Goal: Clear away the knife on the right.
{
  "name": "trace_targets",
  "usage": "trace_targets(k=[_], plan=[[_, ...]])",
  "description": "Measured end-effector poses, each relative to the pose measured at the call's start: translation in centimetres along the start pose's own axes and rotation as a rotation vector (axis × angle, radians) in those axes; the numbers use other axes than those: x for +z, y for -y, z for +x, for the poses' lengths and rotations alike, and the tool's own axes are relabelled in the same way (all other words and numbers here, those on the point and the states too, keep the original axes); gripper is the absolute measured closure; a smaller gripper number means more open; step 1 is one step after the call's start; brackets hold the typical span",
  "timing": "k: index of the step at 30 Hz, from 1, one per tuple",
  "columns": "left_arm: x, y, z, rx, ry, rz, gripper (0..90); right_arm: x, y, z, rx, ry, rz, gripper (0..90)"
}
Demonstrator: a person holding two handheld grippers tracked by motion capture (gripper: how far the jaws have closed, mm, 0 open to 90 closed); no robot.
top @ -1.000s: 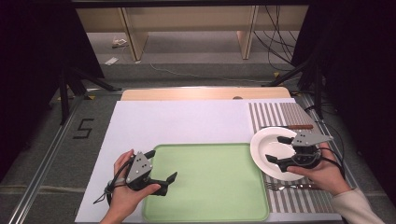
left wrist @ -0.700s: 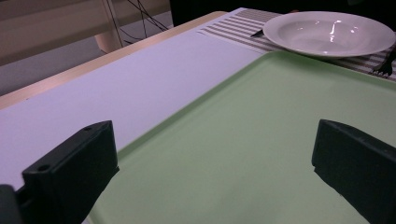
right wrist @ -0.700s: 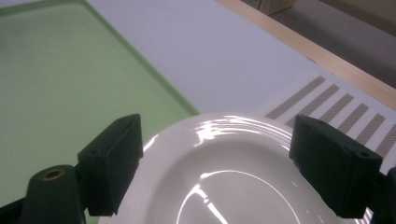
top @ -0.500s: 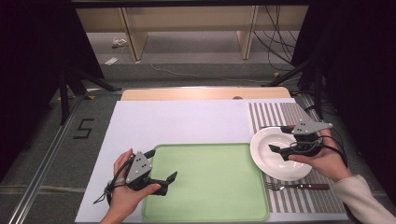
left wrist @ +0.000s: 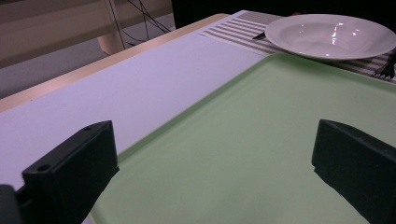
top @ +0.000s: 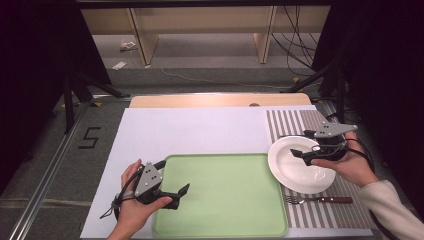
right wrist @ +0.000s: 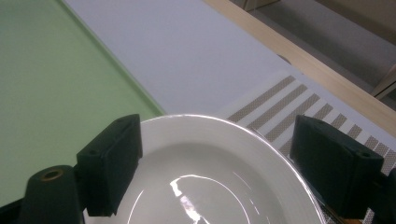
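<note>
On the left, the left gripper [top: 181,196] sits at the near left edge of the green tray [top: 225,200], with its jaws spread wide and nothing between them. To the right of the tray, the white plate [top: 295,167] lies on the striped mat [top: 300,125], its left rim just past the tray's right edge. The right gripper [top: 299,155] hangs over the plate with its jaws wide apart, gripping nothing, and a fork [top: 317,200] lies on the mat just in front of the plate.

Both hands hold their tools, left tool [top: 182,192] and right tool [top: 299,152], jaws spread.
</note>
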State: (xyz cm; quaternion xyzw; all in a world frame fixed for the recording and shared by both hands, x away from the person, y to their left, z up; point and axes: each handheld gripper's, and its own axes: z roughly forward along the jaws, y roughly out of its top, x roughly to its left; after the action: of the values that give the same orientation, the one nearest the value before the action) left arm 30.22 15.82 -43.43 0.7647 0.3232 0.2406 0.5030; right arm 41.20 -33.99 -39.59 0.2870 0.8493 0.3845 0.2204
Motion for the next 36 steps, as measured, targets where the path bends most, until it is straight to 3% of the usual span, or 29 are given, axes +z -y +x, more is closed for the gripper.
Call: trace_targets(k=[11,22,29,36], plan=[[0.0,0.0,0.0,0.001,0.000,0.000,0.0,0.1,-0.1,-0.6,-0.003,0.009,0.006,18.0],[0.0,0.0,-0.1,0.004,0.002,-0.001,0.0,0.3,-0.1,-2.4,-0.004,0.045,0.046,18.1],[0.0,0.0,-0.1,0.004,0.003,0.002,0.0,0.9,0.3,-5.0,0.008,0.076,0.134,18.0],[0.0,0.0,-0.1,0.003,0.003,0.001,0.0,1.5,0.6,-7.1,-0.016,0.110,0.197,18.0]])
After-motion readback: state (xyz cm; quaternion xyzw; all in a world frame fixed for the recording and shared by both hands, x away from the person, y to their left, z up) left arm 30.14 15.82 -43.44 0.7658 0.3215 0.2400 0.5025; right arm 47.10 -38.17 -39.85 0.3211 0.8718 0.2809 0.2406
